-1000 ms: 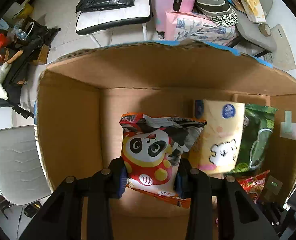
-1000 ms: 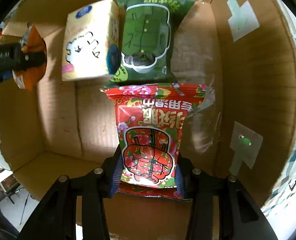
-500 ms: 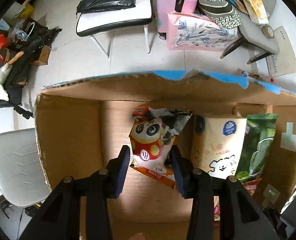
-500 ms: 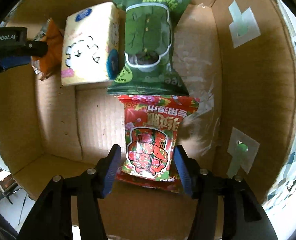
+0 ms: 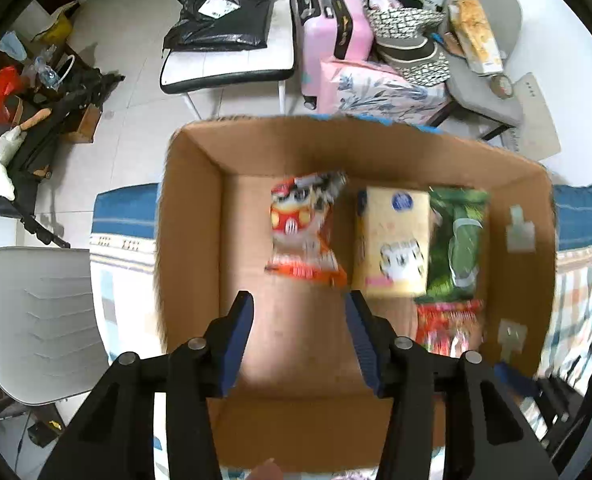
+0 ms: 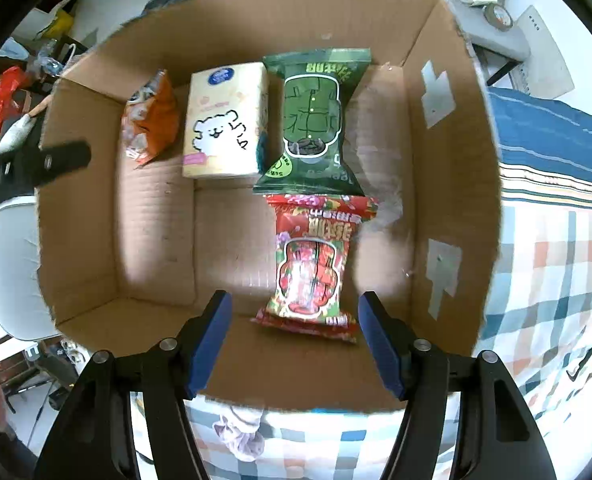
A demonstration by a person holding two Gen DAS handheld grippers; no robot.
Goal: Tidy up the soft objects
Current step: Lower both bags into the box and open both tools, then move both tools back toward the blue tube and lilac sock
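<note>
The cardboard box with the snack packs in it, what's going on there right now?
A person is packing soft packs into the cardboard box with two handheld grippers. Both the left gripper and the right gripper are open and empty above the box. Inside lie the panda snack bag, the tissue pack, the green snack bag and the red snack bag. The box sits on a checked cloth.

cardboard box (image 6: 76,216) left half bare, four packets crowding far-right floor
</note>
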